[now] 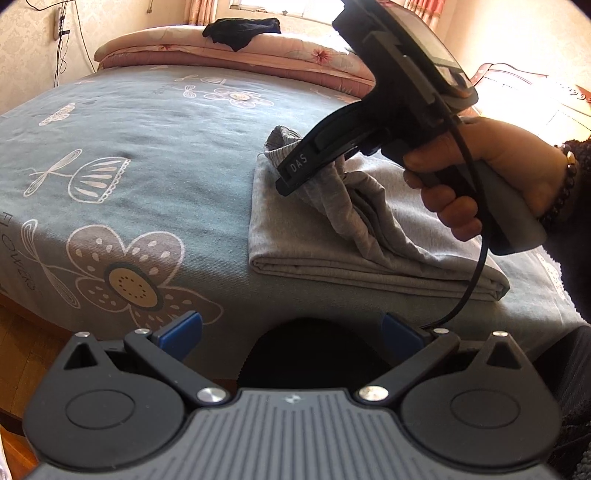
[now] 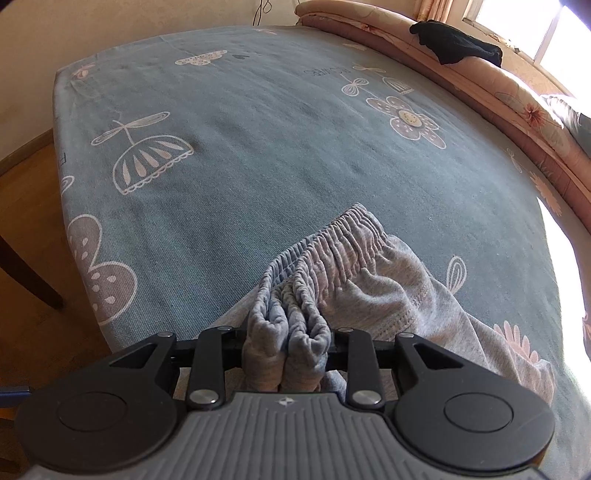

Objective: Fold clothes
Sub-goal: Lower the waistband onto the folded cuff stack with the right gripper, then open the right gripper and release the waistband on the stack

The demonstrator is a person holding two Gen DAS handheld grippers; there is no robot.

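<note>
Grey trousers [image 1: 332, 236] lie partly folded on the blue flowered bed sheet [image 1: 147, 147], near its front right edge. My right gripper [image 1: 295, 177], held in a person's hand [image 1: 480, 173], is shut on the bunched elastic waistband and holds it a little above the folded layers. In the right wrist view the waistband [image 2: 332, 251] is gathered in thick folds between the jaws of the right gripper [image 2: 286, 343]. My left gripper [image 1: 290, 328] hovers at the bed's near edge, open, its blue pads [image 1: 181, 328] wide apart with nothing between them.
A rolled pink floral quilt [image 1: 295, 55] runs along the far side of the bed with a black garment [image 1: 242, 31] on top. Cables hang on the wall [image 1: 61, 22]. Wooden floor [image 2: 29, 258] and a dark furniture leg [image 2: 26, 273] lie left of the bed.
</note>
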